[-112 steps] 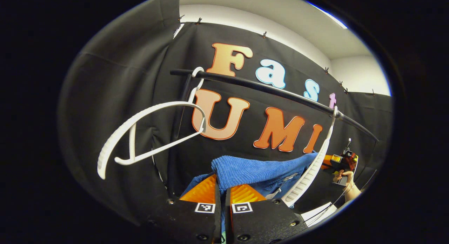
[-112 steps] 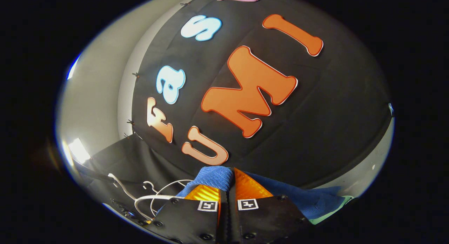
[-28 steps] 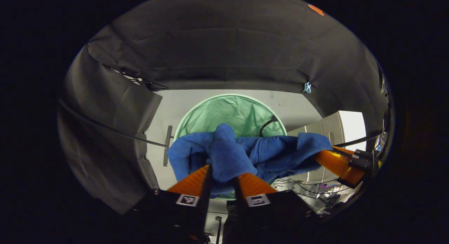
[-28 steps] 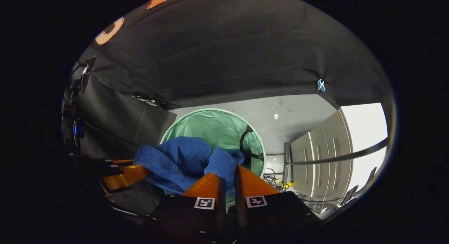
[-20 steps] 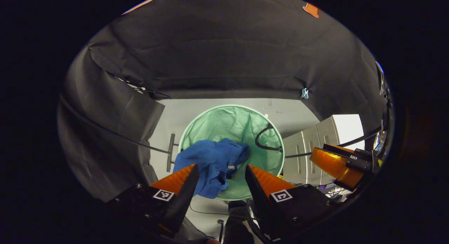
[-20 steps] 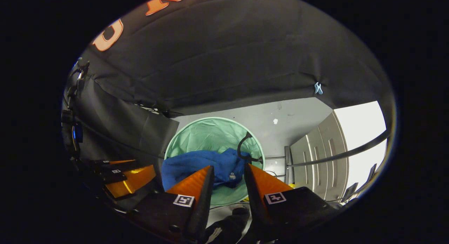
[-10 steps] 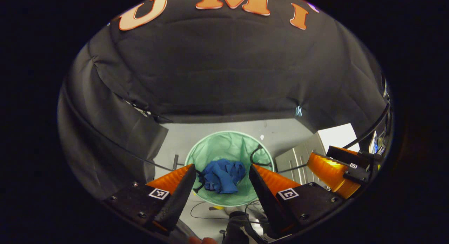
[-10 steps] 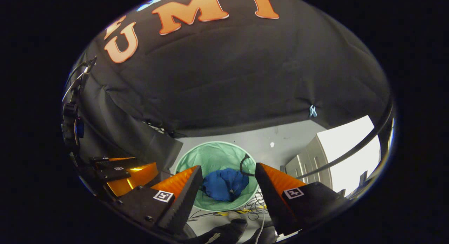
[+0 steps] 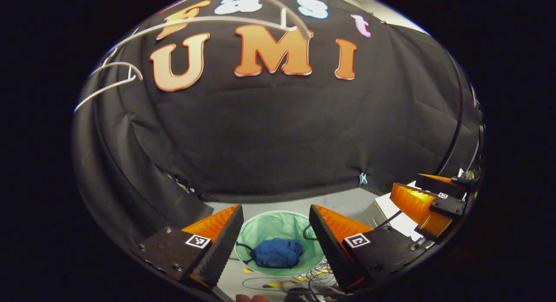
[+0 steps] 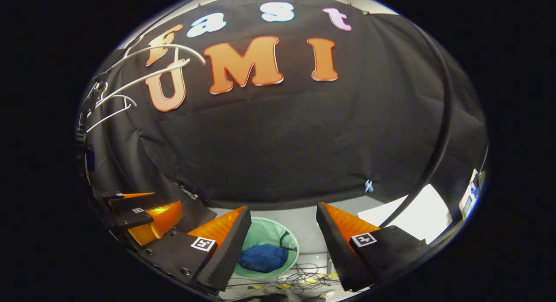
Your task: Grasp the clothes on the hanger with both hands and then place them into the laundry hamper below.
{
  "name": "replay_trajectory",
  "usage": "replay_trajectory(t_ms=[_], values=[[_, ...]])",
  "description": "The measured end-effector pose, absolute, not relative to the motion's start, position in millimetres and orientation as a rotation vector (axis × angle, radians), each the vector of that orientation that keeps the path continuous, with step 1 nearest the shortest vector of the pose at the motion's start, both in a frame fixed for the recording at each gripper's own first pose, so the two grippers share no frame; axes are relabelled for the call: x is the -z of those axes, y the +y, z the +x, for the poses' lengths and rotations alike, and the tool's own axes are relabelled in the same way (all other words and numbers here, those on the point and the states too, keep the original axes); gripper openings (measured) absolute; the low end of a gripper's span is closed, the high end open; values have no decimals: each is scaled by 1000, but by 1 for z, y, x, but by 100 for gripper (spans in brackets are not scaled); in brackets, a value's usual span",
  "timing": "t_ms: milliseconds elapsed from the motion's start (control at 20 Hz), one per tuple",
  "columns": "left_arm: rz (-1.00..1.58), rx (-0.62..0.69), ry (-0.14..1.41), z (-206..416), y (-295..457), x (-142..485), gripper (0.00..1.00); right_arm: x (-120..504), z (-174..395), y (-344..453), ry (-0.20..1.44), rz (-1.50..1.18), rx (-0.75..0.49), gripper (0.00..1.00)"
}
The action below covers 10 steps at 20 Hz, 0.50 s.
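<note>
The blue garment (image 9: 276, 253) lies bunched in a heap at the bottom of the pale green laundry hamper (image 9: 260, 226), nearer the hamper's front rim than its back wall; a black strap curls over the rim on the hamper's right side. In the right gripper view the same blue heap (image 10: 260, 257) sits low in the hamper (image 10: 265, 232), partly hidden behind the near finger.

The left gripper (image 9: 275, 217) is held well above the hamper, its two orange-faced fingers spread wide with nothing between them; the garment shows far below, in the gap between the tips. The right gripper (image 10: 283, 218) is likewise spread wide and empty, also high over the hamper and well apart from the cloth. Each gripper appears at the edge of the other's view, off to the side.

Loose cables (image 10: 304, 278) lie on the grey floor just in front of the hamper. Bare white hangers (image 10: 143, 78) hang near the upper left corner of the booth wall.
</note>
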<state>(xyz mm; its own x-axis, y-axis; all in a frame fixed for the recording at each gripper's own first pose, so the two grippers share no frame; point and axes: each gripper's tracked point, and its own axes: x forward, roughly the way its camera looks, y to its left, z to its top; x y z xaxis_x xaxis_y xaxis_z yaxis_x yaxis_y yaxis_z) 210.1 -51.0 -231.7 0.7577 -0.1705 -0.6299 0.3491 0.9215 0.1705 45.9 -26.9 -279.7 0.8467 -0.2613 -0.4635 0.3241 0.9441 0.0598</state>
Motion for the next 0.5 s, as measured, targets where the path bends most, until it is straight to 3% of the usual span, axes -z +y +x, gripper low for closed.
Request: replay_trajectory(t_ms=[350,400,450,500], values=[[218,343,439,206,-83,124,96,174,34,-36,236,81,309,98],[198,347,409,208,-87,113,96,157,28,-37,204,62,304,89],[183,348,380,209,-90,102,96,142,22,-37,176,51,301,100],[177,348,351,209,-92,91,96,130,14,-36,152,45,296,89]])
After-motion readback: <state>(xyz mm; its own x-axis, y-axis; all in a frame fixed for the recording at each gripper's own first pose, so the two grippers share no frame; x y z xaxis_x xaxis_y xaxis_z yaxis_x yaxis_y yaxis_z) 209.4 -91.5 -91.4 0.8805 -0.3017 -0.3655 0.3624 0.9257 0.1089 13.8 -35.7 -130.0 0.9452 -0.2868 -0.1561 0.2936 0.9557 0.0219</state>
